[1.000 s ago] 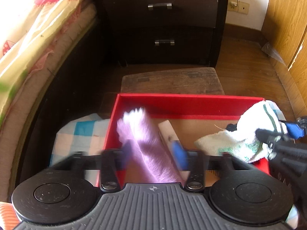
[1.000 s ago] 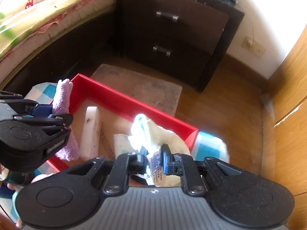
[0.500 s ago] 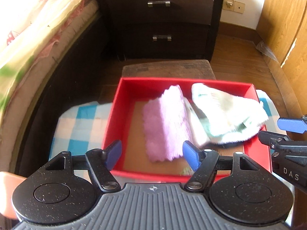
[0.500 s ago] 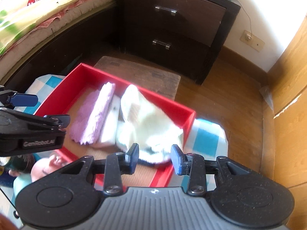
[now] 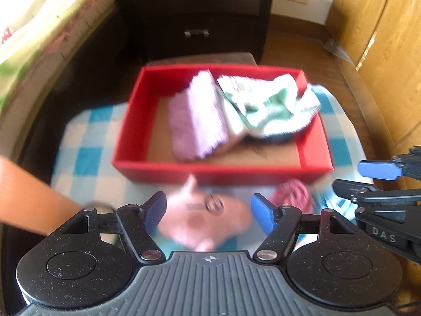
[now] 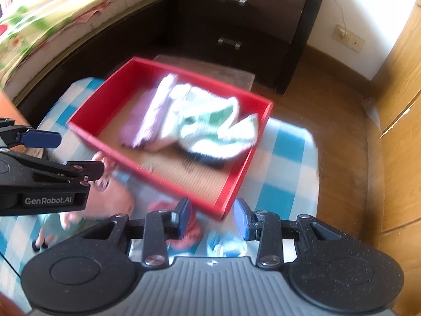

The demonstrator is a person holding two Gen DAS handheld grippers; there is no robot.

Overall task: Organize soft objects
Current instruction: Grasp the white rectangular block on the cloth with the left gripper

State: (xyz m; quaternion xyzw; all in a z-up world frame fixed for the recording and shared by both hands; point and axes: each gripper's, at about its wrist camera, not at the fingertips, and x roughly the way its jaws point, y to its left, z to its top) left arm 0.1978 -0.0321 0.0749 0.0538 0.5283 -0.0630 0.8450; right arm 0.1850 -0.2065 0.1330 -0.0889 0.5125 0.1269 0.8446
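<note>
Red box (image 5: 223,169), open-topped, on a blue-and-white checked cloth (image 5: 86,158); landmark for all entries.

- Lilac towel (image 5: 196,121): inside the box, left of centre.
- White-and-green towel (image 5: 271,102): inside the box, touching the lilac towel's right edge, draped over the right wall.
- Pink plush toy (image 5: 205,218): on the cloth, just in front of the box; blurred.
- Red knitted item (image 5: 292,193): in front of the box, right of the toy.
- Left gripper (image 5: 208,212): jaws apart, nothing held, above the plush toy.
- Right gripper (image 6: 211,217): jaws parted, holding nothing, over the box's near corner.
</note>
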